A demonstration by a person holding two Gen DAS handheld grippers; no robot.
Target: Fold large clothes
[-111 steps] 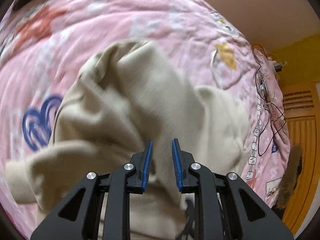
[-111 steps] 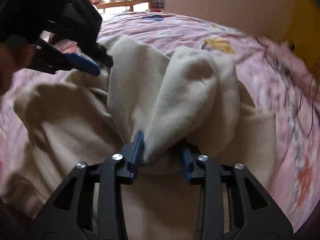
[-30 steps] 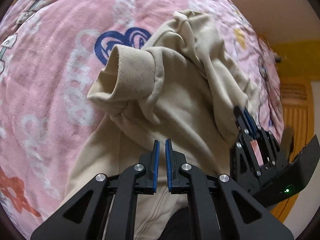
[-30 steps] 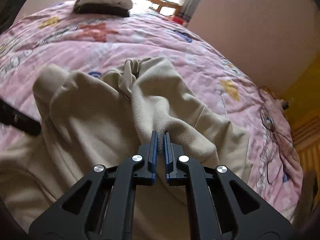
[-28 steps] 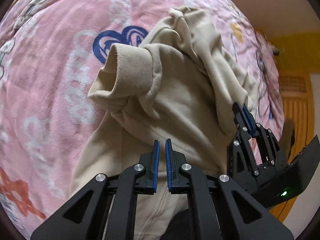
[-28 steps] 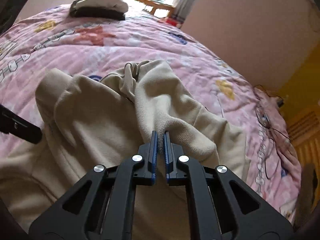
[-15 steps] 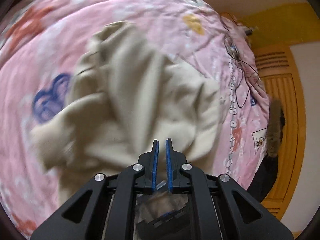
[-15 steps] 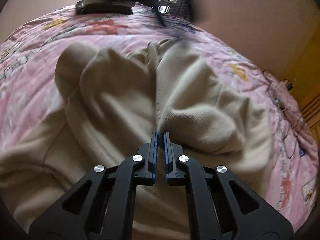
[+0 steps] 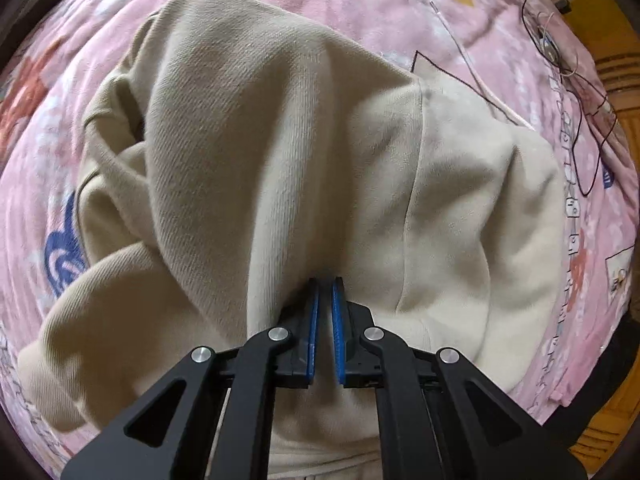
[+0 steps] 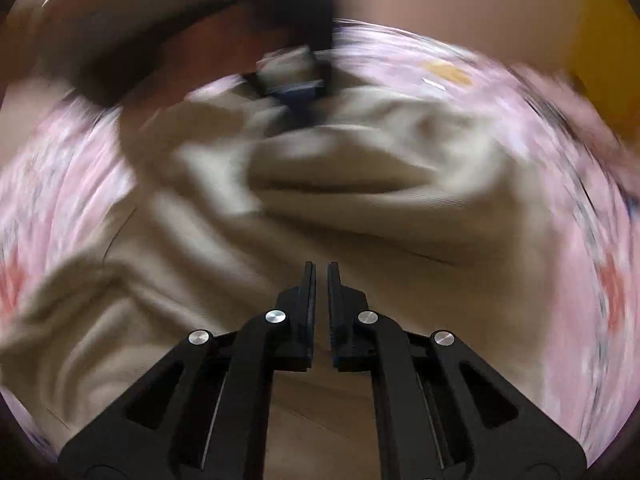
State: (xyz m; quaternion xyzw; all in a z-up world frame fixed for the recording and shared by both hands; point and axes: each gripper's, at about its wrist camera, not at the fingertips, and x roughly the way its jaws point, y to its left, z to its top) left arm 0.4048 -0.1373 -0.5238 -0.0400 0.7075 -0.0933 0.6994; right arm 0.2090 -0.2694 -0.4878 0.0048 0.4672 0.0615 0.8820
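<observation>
Both tongs pressed together | left tongs point(image 9: 324, 280) pinching beige garment point(image 9: 280, 140) | pink bedspread point(image 9: 500, 12)

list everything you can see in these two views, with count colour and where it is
sweatshirt: one, beige, bunched in loose folds in the middle of the bed
bedspread: one, pink with blue, red and yellow prints, under the sweatshirt and all around it
cables: a loose tangle, count unclear, dark and thin, on the bedspread at the upper right of the left wrist view
wooden furniture: orange, at the right edge beyond the bed; what it is cannot be told
wall: plain beige, behind the bed in the blurred right wrist view
left hand-held gripper: one, black with blue pads, shut on a fold of the sweatshirt
right hand-held gripper: one, black, shut; whether it pinches cloth cannot be told
</observation>
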